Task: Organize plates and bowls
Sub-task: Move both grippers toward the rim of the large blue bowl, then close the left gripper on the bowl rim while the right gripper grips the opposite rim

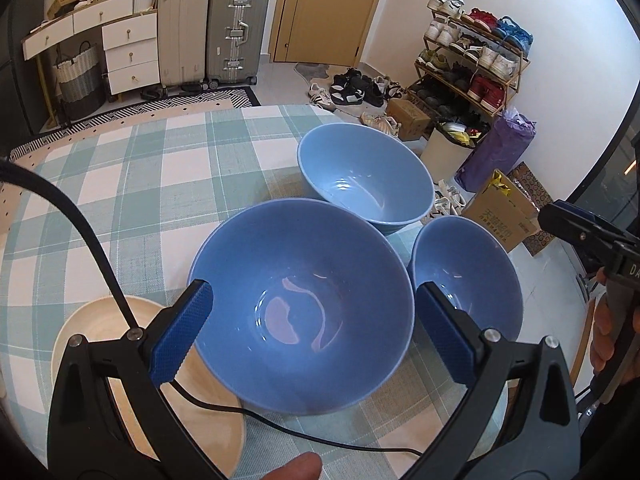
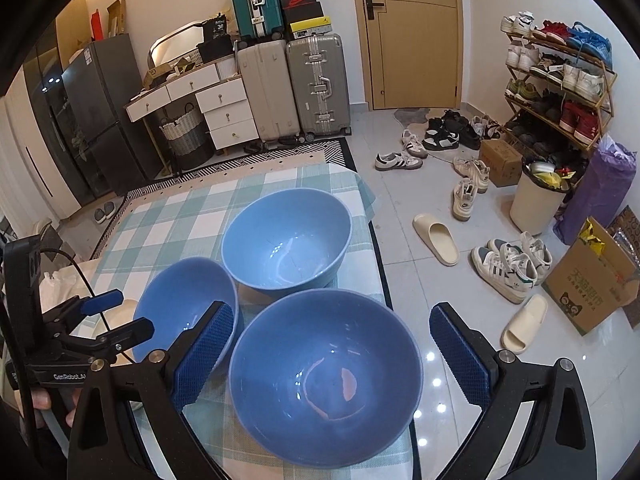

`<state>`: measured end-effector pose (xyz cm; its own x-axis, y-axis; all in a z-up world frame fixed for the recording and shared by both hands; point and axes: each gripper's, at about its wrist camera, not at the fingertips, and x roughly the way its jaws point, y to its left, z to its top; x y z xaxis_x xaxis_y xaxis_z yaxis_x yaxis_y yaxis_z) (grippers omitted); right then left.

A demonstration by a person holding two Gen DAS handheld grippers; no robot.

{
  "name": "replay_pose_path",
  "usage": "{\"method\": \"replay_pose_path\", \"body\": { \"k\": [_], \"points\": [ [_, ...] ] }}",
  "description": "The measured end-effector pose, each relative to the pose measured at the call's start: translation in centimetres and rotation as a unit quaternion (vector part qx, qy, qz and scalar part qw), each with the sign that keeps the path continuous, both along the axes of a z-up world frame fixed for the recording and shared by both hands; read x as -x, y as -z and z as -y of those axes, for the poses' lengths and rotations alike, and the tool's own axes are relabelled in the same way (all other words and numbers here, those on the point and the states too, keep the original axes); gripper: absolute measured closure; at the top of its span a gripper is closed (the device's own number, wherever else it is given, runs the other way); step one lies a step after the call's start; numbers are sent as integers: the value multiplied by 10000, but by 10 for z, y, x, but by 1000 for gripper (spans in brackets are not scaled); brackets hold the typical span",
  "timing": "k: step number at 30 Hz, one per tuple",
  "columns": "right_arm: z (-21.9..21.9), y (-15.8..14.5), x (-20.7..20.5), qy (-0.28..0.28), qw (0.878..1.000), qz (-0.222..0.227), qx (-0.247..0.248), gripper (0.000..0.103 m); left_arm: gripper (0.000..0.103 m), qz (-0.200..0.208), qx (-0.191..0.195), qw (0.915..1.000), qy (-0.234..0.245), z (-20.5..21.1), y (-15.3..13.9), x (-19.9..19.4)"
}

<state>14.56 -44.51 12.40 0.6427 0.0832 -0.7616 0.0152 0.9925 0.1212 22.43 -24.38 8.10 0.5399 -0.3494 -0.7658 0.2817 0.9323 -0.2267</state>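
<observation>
Three blue bowls stand close together on the checked tablecloth. My left gripper is open, its blue pads on either side of the largest, nearest bowl without touching it. A paler bowl sits behind, and a smaller one to the right. A pale wooden plate lies at the lower left, partly under the left finger. In the right wrist view my right gripper is open above the smaller bowl. The left gripper shows beside the large bowl.
The table's right edge drops to a tiled floor strewn with shoes and slippers. A black cable trails over the cloth in front of the bowls. The right gripper and a hand hover at the right. Cardboard box stands on the floor.
</observation>
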Motion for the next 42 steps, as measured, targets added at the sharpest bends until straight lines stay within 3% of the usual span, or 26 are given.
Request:
{"method": "replay_pose_path", "body": {
  "k": [13,19,35,42],
  "points": [
    [4,9,-48,-37,9998,-210,-21,3,3,-59,21,10000,47,18,4,-41],
    [10,12,-67,-40,9996,-287,-63,3,3,-194,202,9996,-29,20,8,-62],
    [25,60,-122,54,9972,-713,-198,3,4,-517,185,9981,-288,28,41,-124],
    [27,79,-139,46,9959,-875,-216,12,11,-727,224,9966,-301,36,59,-141]
  ]
}}
